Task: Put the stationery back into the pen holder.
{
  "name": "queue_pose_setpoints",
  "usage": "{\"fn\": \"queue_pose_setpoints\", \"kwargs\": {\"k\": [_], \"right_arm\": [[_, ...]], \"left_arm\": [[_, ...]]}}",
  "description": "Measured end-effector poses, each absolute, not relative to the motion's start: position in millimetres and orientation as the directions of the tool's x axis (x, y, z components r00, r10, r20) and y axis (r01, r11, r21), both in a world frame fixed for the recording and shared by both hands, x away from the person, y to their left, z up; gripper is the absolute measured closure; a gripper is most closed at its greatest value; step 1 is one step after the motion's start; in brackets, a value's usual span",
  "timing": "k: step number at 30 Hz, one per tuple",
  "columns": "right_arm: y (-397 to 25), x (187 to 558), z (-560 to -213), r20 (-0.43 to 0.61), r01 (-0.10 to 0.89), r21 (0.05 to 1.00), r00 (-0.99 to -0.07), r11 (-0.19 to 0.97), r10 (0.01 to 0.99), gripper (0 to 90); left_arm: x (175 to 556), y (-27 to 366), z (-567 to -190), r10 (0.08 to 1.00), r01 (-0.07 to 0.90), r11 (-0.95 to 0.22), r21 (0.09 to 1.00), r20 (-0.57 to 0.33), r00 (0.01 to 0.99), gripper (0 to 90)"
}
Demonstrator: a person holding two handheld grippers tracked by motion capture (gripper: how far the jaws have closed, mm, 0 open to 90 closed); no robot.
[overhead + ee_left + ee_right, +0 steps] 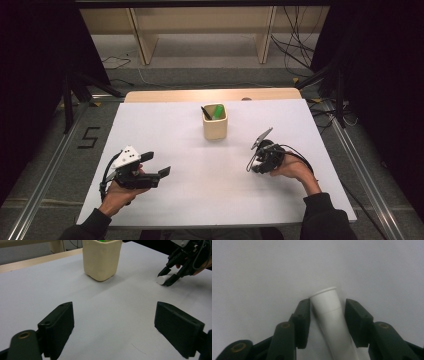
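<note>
White marker (331,315) lying flat on the white bench (165,130), right of centre and nearer than the cream pen holder (215,122), well apart from it. Right gripper (327,312) lowered over the marker, jaws narrowed to either side of the barrel: left pad touching or almost touching, a thin gap seen at the right pad, so not yet a firm hold by the look of it. Marker angled between the pads rather than square to them, capped end poking out past the jaw tips. From the left gripper view, the same marker (163,279) seen far right on the bench, straddled by the right gripper (170,275). Left gripper (152,165) resting near the left side of the bench, jaws wide apart, nothing between them. Pen holder standing upright toward the far middle, already carrying a green marker (218,111) and a dark pen (205,113). Likely step in hand: closing on the white marker to lift it toward the holder. Main risk: a round, smooth barrel caught off-axis, apt to roll or twist out as the jaws close, or to pivot and droop once lifted because the grip sits close to one end. Further risk at the holder: limited room beside the two pens already inside, so a tilted marker could strike the rim or tip the light holder over. White on white also a hazard for judging the barrel's edge.
</note>
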State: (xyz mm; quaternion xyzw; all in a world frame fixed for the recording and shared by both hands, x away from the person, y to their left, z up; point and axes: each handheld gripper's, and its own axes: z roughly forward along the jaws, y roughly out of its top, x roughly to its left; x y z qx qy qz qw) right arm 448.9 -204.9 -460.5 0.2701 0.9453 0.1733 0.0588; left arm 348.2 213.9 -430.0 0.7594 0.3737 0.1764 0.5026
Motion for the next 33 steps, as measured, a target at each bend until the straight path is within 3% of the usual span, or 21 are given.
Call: {"fn": "queue_pose_setpoints", "kwargs": {"k": [10,33], "right_arm": [[-199.5,449.1,-458.8,-0.043,0.429,0.328,-0.883,0.842,0.467,67.0],[-199.4,448.3,-456.6,-0.064,0.411,0.347,-0.886,0.843,0.458,67.8]], "left_arm": [[348.3,213.7,-430.5,0.743,0.392,-0.221,0.893,-0.106,0.661,15.6],[348.5,214.6,-430.3,0.745,0.391,-0.216,0.895,-0.108,0.658,15.6]]}}
